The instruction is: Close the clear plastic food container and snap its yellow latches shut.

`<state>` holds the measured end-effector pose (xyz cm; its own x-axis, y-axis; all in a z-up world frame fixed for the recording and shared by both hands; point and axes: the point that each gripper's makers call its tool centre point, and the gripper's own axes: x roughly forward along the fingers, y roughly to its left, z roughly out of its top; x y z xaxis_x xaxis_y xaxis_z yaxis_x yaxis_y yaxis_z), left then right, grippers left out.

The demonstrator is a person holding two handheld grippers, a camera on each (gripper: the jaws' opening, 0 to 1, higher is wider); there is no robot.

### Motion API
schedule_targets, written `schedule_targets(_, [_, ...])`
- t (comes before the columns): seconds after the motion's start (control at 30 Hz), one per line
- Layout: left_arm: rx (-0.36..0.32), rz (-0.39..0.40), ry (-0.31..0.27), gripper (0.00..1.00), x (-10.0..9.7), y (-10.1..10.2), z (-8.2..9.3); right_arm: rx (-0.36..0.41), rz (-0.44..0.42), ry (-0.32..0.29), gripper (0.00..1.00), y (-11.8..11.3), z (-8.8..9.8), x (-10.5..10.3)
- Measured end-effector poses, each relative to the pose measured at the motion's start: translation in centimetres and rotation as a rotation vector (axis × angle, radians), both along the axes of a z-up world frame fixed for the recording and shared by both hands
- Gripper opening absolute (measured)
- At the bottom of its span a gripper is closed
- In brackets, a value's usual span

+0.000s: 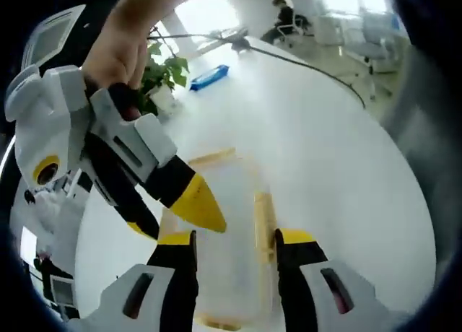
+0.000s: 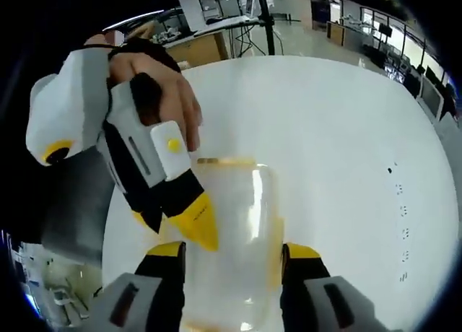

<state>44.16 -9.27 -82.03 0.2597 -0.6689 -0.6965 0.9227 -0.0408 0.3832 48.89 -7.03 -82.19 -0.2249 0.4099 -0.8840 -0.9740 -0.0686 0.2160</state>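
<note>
So here's where I'm at with the container [image 1: 227, 238]. It's sitting on the white table [image 1: 325, 144], right under both my claws. In the left gripper view my left claw [image 1: 234, 238] has its jaws spread, one on each side of the box, not clamping anything as far as I can see. My right claw [image 1: 184, 209] comes in from the side there with a hand [image 1: 119, 50] on it, and its yellow tips point down at the near edge of the box. Whether they actually touch the plastic, I can't tell.

In the right gripper view it's the mirror story: my right claw [image 2: 234, 249] is open too, jaws either side of the container [image 2: 231, 231], with the left claw [image 2: 180, 220] poking in at its edge.

Progress-wise, the lid looks like it's lying down on the box, so I'd guess the closing part is done or close to it. The latches are the open question. One latch [image 1: 263, 220] shows as a yellow strip along the side, another at the far end, but it's all too blurry to say if any is snapped. My bet is the snapping is what's left.

Plant [image 1: 162, 76] and a blue thing [image 1: 209, 77] sit far off, not in the way.
</note>
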Motion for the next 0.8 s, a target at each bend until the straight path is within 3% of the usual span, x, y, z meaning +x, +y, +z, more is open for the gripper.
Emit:
schedule_targets(0.33, [-0.010, 0.031, -0.033, 0.34, 0.02, 0.02, 0.23, -0.106, 0.016, 0.072, 0.48, -0.14, -0.53, -0.41])
schedule_targets(0.63, [-0.019, 0.031, -0.015, 0.35, 0.37, 0.07, -0.13, -0.096, 0.025, 0.092, 0.48, 0.10, -0.78, -0.24])
schedule_targets(0.73, [-0.004, 0.013, -0.034, 0.36, 0.32, -0.04, -0.11, -0.098, 0.037, 0.110, 0.50, 0.12, -0.91, -0.13])
schedule_targets(0.8, [0.052, -0.024, -0.095, 0.37, 0.37, 0.15, -0.10, -0.073, 0.040, 0.125, 0.54, 0.34, -0.97, -0.41])
